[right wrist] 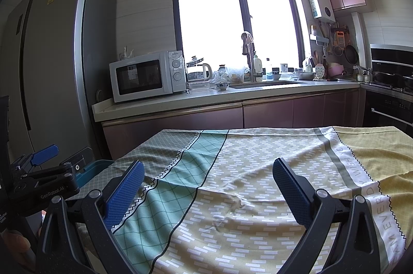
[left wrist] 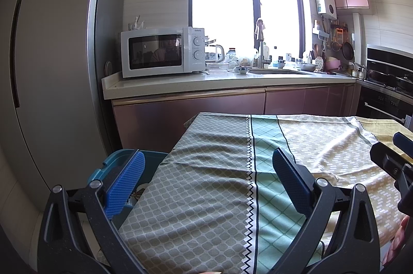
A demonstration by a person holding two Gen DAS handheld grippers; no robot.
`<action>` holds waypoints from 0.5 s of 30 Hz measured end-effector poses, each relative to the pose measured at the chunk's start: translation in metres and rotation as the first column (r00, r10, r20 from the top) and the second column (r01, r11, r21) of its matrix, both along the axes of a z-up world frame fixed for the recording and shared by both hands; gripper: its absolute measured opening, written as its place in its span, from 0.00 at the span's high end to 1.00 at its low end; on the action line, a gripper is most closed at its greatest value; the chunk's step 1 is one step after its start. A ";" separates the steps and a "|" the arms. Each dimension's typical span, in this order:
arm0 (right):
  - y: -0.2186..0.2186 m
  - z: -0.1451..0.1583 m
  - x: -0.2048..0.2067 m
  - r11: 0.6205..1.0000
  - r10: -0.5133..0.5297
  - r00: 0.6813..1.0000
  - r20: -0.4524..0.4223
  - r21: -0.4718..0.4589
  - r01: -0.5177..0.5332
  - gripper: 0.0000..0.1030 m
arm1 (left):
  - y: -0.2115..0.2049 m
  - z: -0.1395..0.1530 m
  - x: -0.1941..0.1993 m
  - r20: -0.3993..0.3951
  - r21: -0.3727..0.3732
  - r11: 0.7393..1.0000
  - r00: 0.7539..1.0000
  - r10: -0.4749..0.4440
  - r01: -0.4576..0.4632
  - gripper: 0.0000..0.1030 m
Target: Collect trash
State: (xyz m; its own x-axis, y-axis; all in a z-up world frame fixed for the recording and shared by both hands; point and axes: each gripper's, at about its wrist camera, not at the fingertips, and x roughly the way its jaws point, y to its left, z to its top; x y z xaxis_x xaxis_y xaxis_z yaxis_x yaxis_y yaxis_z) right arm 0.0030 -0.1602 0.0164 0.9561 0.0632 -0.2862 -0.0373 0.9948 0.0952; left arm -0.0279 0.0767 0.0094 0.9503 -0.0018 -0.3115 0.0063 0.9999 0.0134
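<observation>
A teal bin stands on the floor against the left side of the cloth-covered table; something pale lies inside it, mostly hidden. My left gripper hovers open over the table's left part, its left finger above the bin. My right gripper is open over the yellow patterned middle of the cloth, holding nothing. In the right wrist view the bin peeks out by the table's left corner. No loose trash shows on the cloth. Each gripper appears at the edge of the other's view.
A tall grey fridge rises at the left. Behind the table runs a kitchen counter with a white microwave, kettle, bowls and sink under a bright window. An oven and stove are at the right.
</observation>
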 end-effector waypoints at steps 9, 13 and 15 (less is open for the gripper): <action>0.000 0.000 -0.001 1.000 -0.005 1.000 -0.001 0.000 0.005 0.07 | -0.003 -0.002 0.000 -0.004 -0.002 1.000 1.000 -0.002 0.002 0.06; -0.001 0.000 -0.001 1.000 -0.008 1.000 -0.002 0.003 0.008 0.07 | -0.007 -0.003 0.000 -0.004 0.000 1.000 1.000 -0.002 0.002 0.06; -0.001 0.000 -0.001 1.000 -0.010 1.000 -0.003 0.004 0.010 0.07 | -0.007 -0.003 0.000 -0.005 -0.001 1.000 1.000 -0.002 0.002 0.06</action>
